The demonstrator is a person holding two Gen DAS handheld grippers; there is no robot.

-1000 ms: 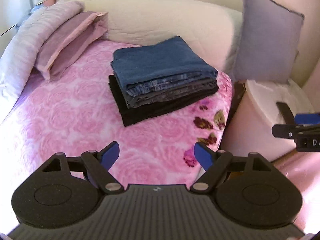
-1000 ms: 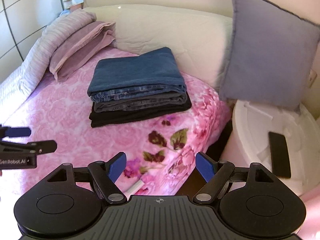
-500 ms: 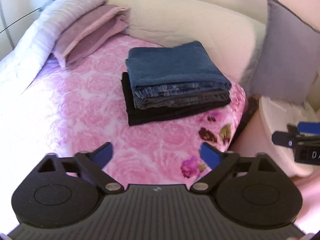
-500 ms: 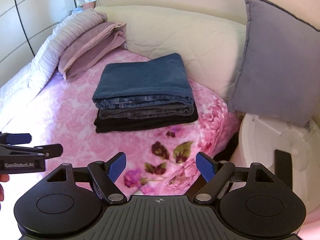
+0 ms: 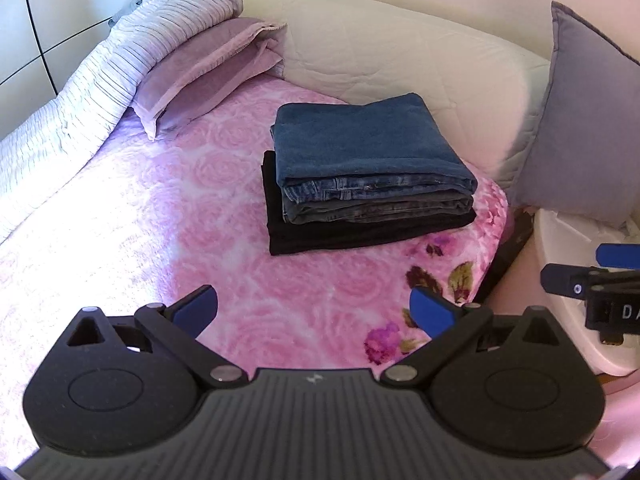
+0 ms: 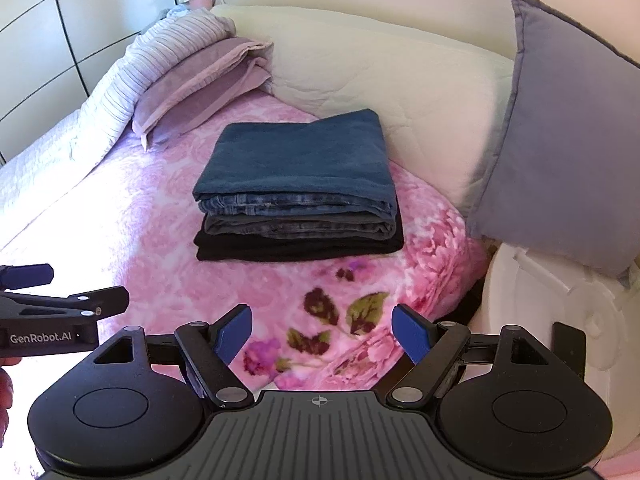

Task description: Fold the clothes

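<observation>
A neat stack of folded clothes (image 5: 368, 176) (image 6: 300, 188) lies on the pink rose-patterned bed cover (image 5: 168, 216) (image 6: 152, 232): blue jeans on top, grey jeans under them, a black garment at the bottom. My left gripper (image 5: 314, 308) hovers over the cover in front of the stack, open wide, nothing between its blue pads. My right gripper (image 6: 322, 332) hangs a little nearer the bed's right corner, also open and empty. Each gripper shows at the edge of the other's view.
Mauve pillows (image 5: 208, 68) and a striped white quilt (image 5: 80, 92) lie at the far left. A cream headboard cushion (image 6: 380, 64) and a grey cushion (image 6: 560, 128) stand behind. A white round stand (image 6: 552, 304) with a dark phone sits right of the bed.
Both views have swung so the stack sits more central and the left side of the bed shows more. The left gripper's jaws have spread a little wider. The stack has not moved.
</observation>
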